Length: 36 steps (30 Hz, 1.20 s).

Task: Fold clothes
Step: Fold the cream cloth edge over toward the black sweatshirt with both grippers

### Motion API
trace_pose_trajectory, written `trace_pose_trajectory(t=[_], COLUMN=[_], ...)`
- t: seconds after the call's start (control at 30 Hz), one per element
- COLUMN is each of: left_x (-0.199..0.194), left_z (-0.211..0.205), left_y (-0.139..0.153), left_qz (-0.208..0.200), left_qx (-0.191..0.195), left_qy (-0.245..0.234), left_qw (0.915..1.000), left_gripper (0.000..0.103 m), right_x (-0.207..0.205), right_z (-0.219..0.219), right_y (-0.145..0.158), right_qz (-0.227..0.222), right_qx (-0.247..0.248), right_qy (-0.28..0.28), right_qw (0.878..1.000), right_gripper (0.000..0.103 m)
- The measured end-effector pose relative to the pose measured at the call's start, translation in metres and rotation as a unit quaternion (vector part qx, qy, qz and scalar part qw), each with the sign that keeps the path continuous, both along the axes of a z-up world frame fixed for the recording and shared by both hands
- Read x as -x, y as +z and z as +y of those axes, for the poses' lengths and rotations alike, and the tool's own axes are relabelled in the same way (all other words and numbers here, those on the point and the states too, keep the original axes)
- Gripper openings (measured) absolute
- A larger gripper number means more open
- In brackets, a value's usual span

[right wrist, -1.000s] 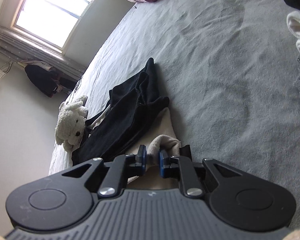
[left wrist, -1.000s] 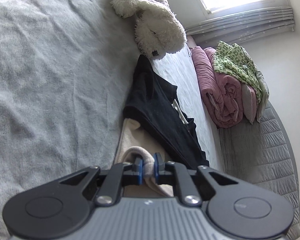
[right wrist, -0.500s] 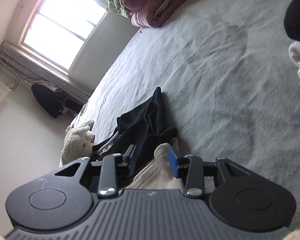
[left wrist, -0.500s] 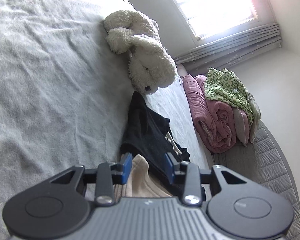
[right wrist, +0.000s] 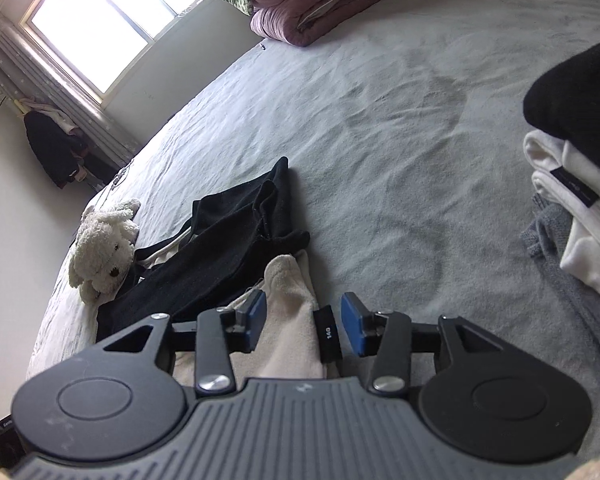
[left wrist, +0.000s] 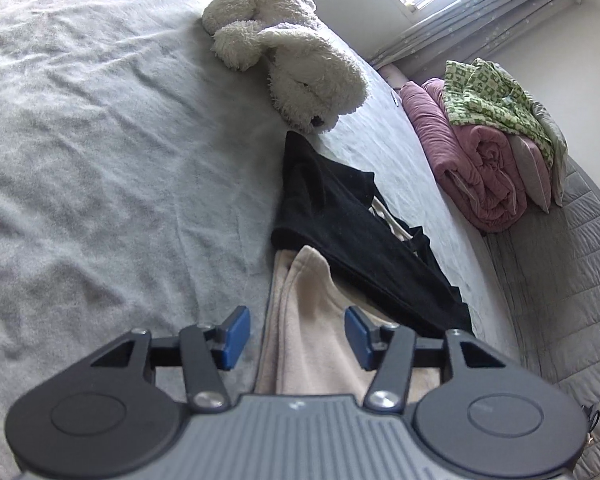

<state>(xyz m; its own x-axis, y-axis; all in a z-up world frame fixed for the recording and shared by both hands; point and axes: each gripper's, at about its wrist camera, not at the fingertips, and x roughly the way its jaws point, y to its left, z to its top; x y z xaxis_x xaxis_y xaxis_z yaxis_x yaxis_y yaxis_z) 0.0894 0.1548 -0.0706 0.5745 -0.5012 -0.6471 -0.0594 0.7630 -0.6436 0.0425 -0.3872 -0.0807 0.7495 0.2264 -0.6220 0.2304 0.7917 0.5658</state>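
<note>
Both hand-held grippers' jaws just opened, left [left wrist: 296, 338], right [right wrist: 303, 322], releasing fleecy beige garment [left wrist: 312, 320], holding nothing.

Daylight floods in through the window [right wrist: 96, 36], which is blown out to plain white with nothing visible beyond the glass; in the left wrist view only a glaring sliver of it shows at the top right corner. The bed [left wrist: 100, 140] is evenly lit, soft grey, its creases picked out by shallow shadows. A faint shadow sits under the stuffed dog [left wrist: 300, 68]. The black garment [left wrist: 340, 208] reads almost as one dark mass, folds barely showing. Both views bulge like a fisheye: the bed edge curves, and the corners darken. The near claw housings look slightly soft.
</note>
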Motion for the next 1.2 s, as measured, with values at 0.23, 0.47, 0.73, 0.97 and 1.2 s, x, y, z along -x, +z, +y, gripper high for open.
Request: trace_pose_trajectory(t=[0.23, 0.47, 0.73, 0.97, 1.2], left_x=[0.028, 0.051, 0.062, 0.061, 0.063], left_z=[0.002, -0.009, -0.024, -0.034, -0.038], left_y=[-0.001, -0.016, -0.034, -0.039, -0.042], left_qz=[0.051, 0.081, 0.041, -0.002, -0.024], left_qx=[-0.012, 0.078, 0.122, 0.102, 0.085], left_qy=[-0.047, -0.077, 0.031, 0.102, 0.129], left_qw=[0.9975, 0.9906, 0.9912, 0.9895, 0.9877], left_gripper=[0.057, 0.064, 0.06, 0.049, 0.039], right_x=[0.03, 0.045, 0.039, 0.032, 0.032], right_z=[-0.006, -0.006, 0.009, 0.011, 0.023], right_y=[-0.002, -0.023, -0.033, -0.039, -0.041], right_qz=[0.044, 0.065, 0.037, 0.008, -0.025], right_qx=[-0.037, -0.157, -0.162, -0.167, -0.119], right_qy=[-0.006, -0.003, -0.02, -0.044, -0.053], right_qw=[0.998, 0.985, 0.986, 0.985, 0.991], right_gripper=[0.056, 0.056, 0.056, 0.056, 0.046])
